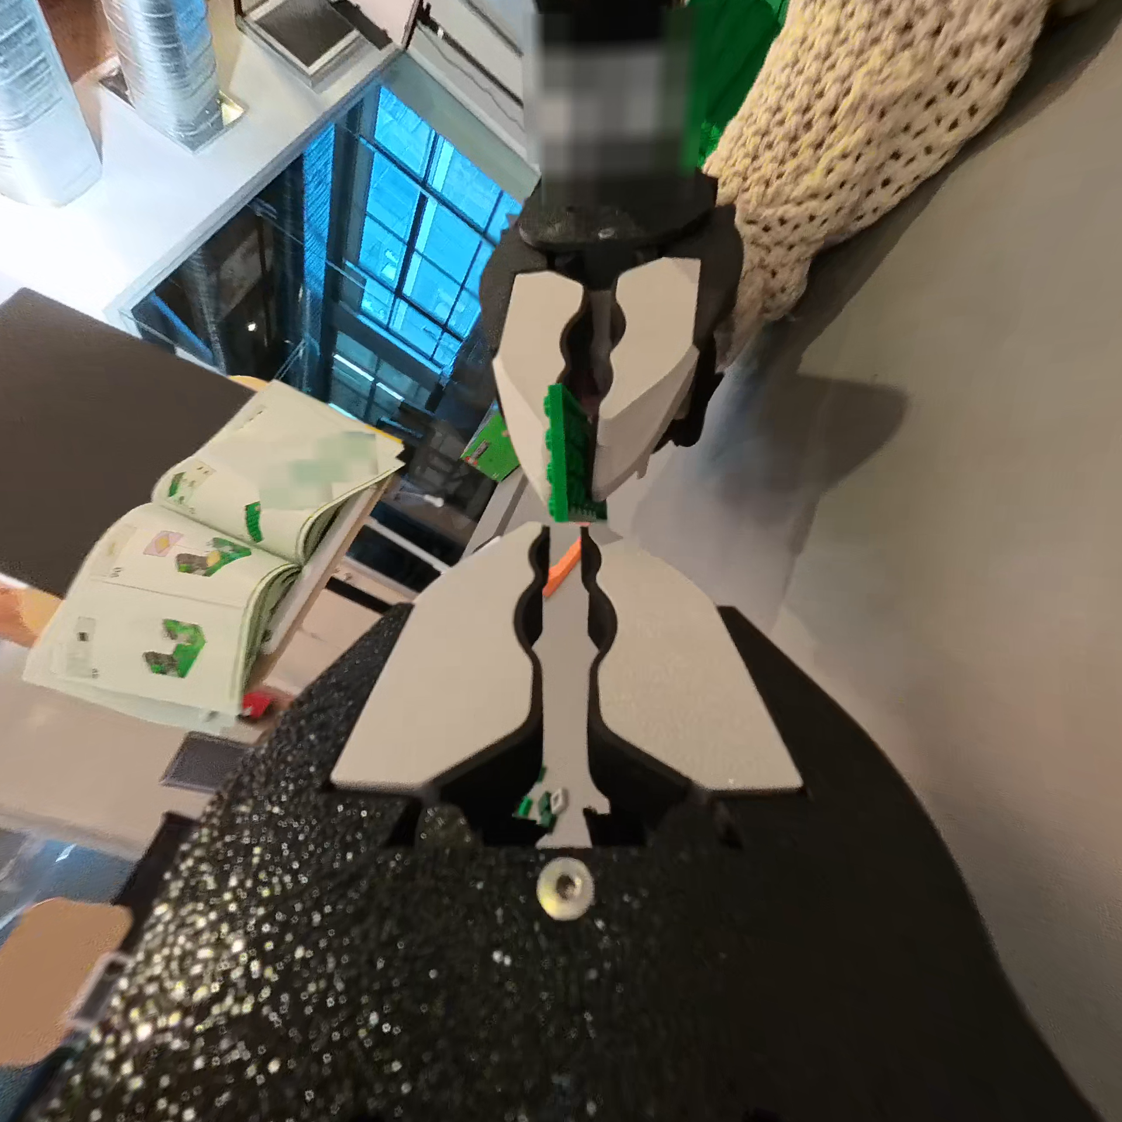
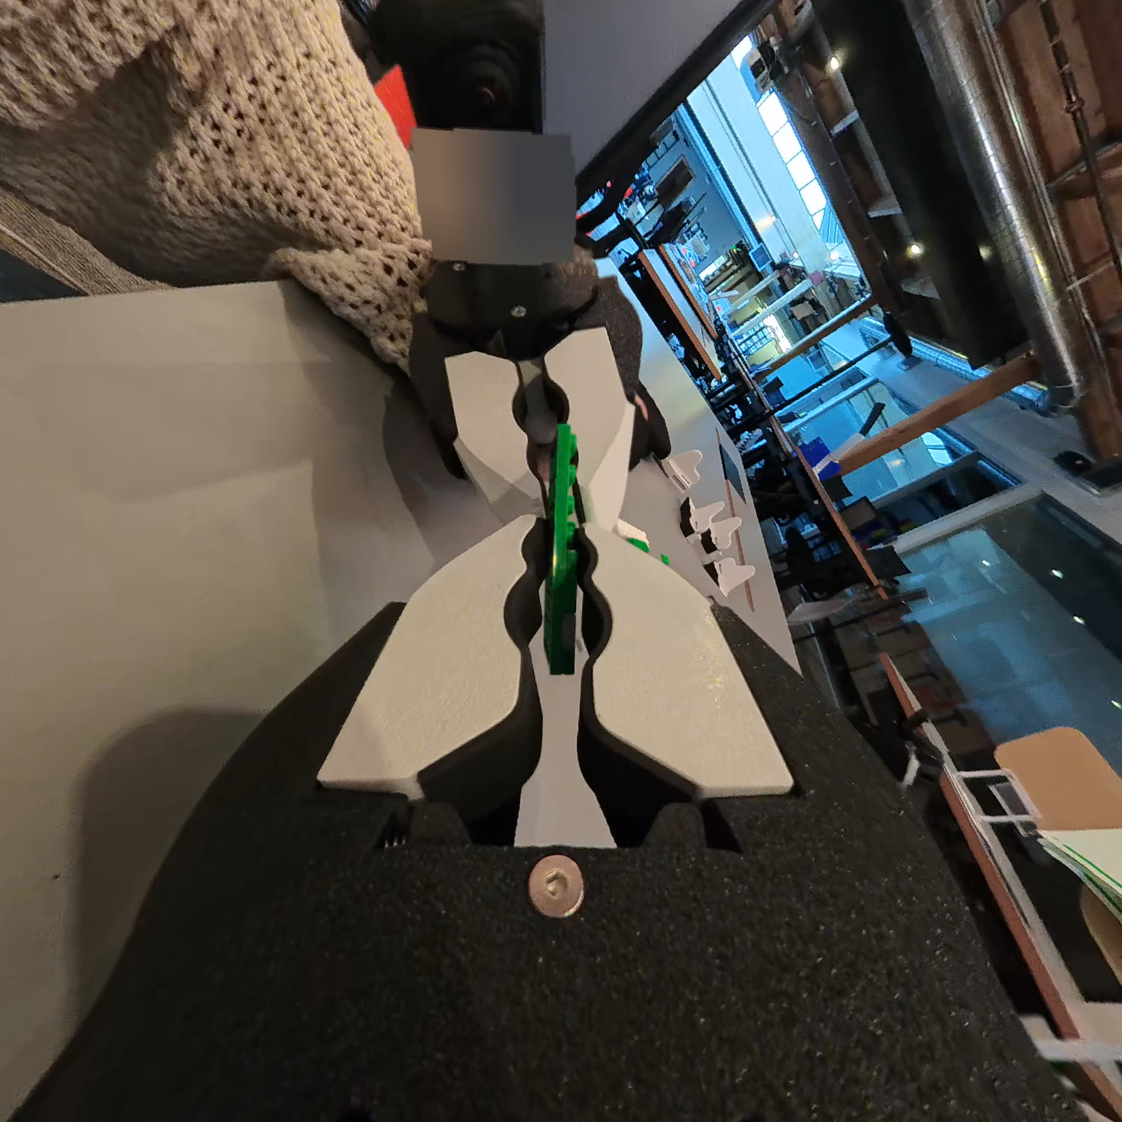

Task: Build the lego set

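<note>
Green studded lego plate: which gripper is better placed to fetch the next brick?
Left, probably. The right gripper is shut on the green studded lego plate; the left gripper, jaws slightly apart, shows nothing between them, so it is free.

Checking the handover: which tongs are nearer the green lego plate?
Right. The right tongs are clamped on the green lego plate. The left tongs face them tip to tip, at the plate's free end; contact is unclear.

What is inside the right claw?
A green lego plate, pinched edge-on in the right claw. The fingers cover most of its faces, so anything attached cannot be seen.
</note>
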Motion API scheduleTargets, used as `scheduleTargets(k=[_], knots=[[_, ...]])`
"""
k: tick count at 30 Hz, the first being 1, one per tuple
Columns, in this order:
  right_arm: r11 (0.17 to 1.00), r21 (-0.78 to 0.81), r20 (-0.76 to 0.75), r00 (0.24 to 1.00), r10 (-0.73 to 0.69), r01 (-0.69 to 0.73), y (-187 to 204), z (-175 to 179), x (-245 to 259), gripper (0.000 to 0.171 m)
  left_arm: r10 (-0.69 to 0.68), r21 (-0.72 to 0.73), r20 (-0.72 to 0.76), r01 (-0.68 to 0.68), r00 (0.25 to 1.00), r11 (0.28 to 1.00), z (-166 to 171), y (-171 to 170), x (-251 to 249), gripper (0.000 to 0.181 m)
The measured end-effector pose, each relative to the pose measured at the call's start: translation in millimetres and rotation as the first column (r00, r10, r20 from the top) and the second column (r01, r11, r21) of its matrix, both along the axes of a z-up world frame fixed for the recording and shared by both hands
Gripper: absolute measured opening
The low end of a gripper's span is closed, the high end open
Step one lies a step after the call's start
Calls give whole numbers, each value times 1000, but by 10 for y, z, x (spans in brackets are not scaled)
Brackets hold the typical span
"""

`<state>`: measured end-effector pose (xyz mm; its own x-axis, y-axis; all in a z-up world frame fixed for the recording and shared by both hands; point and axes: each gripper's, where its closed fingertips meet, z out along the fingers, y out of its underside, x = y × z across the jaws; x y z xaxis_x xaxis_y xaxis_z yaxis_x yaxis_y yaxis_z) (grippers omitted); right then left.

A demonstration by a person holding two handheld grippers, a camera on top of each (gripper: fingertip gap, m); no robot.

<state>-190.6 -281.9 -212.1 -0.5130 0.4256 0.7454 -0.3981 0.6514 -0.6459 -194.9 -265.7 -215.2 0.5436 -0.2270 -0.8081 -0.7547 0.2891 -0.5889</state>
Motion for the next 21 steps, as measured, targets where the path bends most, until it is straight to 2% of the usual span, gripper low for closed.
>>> scheduleTargets(k=[4,7,16,21], knots=[[996,-72,33,998,58,-56,-63,75,63,7,-122,-33,162,129,979,991,97,-89,96,20],[993,-87,47,995,87,-83,-101,87,100,7,-234,-18,293,250,927,968,228,-204,184,18],[992,-80,49,993,105,-101,-118,55,130,7,-229,-56,209,246,951,968,127,-198,262,6],[999,6,9,999,34,-34,-64,7,79,8,-154,-61,101,160,983,985,96,-152,214,5]])
